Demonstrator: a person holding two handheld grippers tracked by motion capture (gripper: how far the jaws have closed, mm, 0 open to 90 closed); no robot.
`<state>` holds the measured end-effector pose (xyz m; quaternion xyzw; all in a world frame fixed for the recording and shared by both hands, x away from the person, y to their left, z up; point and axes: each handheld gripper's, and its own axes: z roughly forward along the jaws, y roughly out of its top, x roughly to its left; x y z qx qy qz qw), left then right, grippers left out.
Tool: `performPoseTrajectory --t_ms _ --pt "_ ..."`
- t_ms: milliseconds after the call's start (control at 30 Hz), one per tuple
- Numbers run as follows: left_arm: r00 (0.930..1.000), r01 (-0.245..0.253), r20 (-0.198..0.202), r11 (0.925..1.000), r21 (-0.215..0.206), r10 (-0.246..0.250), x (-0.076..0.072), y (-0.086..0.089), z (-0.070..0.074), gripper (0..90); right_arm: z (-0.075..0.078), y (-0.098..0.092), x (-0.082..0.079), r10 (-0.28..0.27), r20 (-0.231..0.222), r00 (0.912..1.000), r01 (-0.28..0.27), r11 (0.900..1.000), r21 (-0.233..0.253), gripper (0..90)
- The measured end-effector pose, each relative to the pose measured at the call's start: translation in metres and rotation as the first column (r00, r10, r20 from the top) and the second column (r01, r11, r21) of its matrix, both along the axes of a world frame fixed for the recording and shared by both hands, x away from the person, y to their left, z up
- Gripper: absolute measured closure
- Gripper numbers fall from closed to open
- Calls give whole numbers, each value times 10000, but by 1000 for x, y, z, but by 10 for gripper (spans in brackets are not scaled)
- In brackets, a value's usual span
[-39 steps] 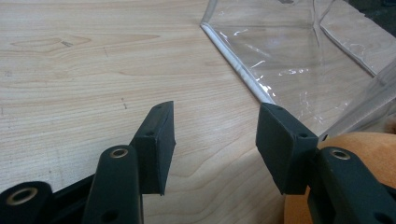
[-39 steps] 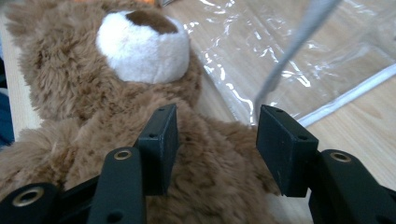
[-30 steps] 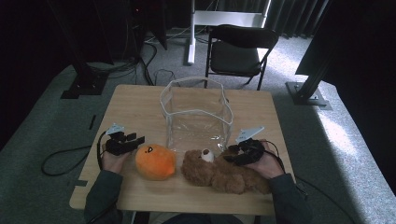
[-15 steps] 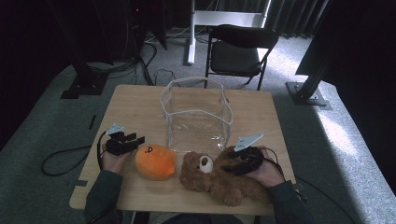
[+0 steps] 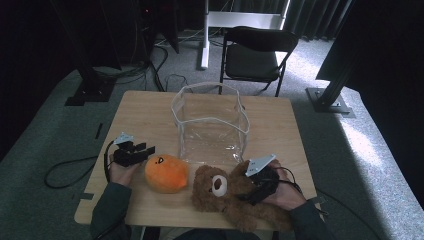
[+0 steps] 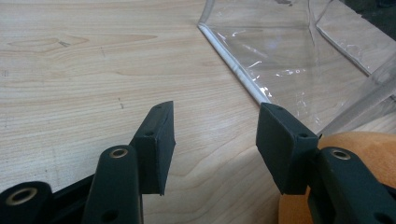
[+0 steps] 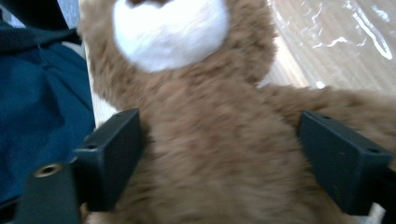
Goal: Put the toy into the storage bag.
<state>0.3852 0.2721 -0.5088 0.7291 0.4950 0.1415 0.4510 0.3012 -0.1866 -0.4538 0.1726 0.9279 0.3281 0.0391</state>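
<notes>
A brown teddy bear (image 5: 235,197) with a white muzzle lies on the tabletop (image 5: 145,120) in front of the clear plastic bag (image 5: 212,122). The right tongs (image 7: 219,154) straddle its body, jaws apart. The left tongs (image 6: 215,135) stand apart, empty, beside an orange plush (image 5: 166,173).

two black handheld units, each topped by a grey three-cornered plate and trailing a black cable. left gripper (image 6: 215,140): matte black, blocky rectangular pads (image 6: 158,144), brass-ringed holes in the arms behind, small screw dimples near the pad edges. right gripper (image 7: 224,163): same dark square pads, one brass-ringed hole. dark teal sleeves (image 5: 111,210) on both forearms.
</notes>
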Motion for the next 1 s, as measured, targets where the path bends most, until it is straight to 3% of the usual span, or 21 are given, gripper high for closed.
performPoseTrajectory --t_ms 133,333,600,800,1000 --pt "10000 -2 -17 10000 -19 2 0 -1 0 478 -7 7 -1 72 172 9998 -63 9986 -531 104" --pt "10000 9 -18 10000 -32 -9 0 -1 0 478 -18 16 5 291 -181 9994 -305 9961 -828 104" --pt "10000 1 -14 10000 -44 -1 0 0 0 478 -17 14 1 444 -280 9986 -476 9912 -1232 105" --pt "10000 41 -70 10000 23 -41 0 -1 -1 478 -25 17 -2 602 -221 9979 -630 9852 -1595 110" --pt "9999 101 -113 9999 61 -100 0 -3 -2 477 -26 17 -2 467 -233 9986 -498 9862 -1581 178"
